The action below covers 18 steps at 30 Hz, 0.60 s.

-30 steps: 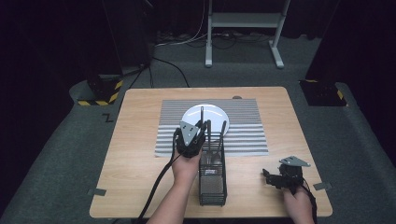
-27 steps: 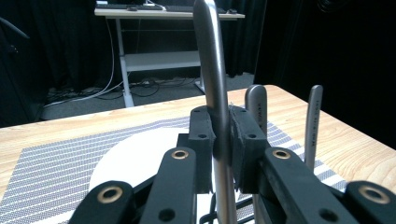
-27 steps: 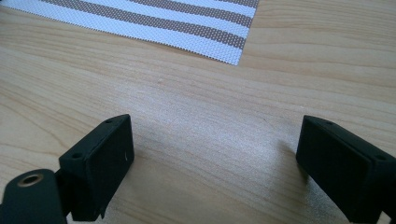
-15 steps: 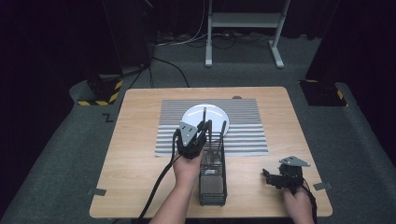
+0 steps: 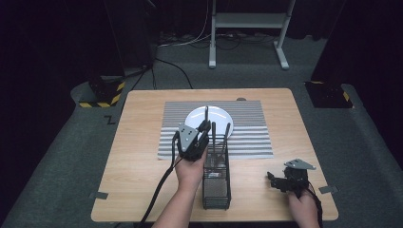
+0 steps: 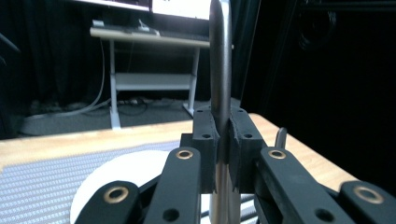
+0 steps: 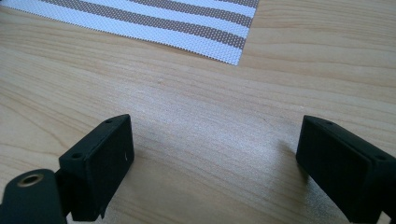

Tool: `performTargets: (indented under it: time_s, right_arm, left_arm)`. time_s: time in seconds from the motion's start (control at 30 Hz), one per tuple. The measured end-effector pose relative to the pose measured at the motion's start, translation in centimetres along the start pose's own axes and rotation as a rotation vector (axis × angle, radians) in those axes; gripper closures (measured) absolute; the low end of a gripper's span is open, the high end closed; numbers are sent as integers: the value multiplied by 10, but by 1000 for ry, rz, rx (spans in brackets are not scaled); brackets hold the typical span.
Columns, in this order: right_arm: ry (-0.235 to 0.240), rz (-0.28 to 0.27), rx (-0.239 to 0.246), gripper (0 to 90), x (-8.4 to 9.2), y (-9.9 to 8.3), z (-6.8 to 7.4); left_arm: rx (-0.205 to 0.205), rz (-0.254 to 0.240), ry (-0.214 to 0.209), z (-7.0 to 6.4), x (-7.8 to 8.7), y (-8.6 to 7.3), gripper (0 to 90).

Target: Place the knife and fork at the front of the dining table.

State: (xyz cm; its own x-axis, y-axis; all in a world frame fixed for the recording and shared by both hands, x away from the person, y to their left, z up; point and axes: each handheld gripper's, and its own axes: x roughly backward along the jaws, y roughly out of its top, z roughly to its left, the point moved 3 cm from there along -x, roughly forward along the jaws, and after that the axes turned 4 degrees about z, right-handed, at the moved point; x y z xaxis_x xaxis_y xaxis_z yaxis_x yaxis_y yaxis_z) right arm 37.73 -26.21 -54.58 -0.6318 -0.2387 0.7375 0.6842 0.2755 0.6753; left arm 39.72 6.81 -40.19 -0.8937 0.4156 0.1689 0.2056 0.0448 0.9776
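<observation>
One slim metal utensil handle (image 6: 220,70) is clamped upright in the left gripper (image 5: 205,127) above the black wire caddy (image 5: 217,183), near the white round plate (image 5: 218,115), so placing it seems left, while the right gripper (image 7: 215,154) rests wide open on the wooden table (image 7: 196,102).

Utensil handle (image 6: 220,70): smooth brushed metal, satin sheen | left hand-held gripper (image 6: 223,140): matt black plastic pads, brass-coloured rivets | desk (image 7: 196,116): pale wood grain, smooth, low sheen | placemat (image 7: 154,23): woven striped cloth, matt | plate (image 5: 221,115): glossy white | caddy (image 5: 217,183): black wire mesh
</observation>
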Motion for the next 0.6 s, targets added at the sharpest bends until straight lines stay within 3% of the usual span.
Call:
performTargets:
  time_s: [0.17,0.6]
  right_arm:
    - [0,0,0,110,0,0,0]
    - [-1,1,0,109,0,0,0]
  left_arm:
    - [-22,-65,10,-2,9,13,825]
    - [-32,-201,-11,-4,31,45,826]
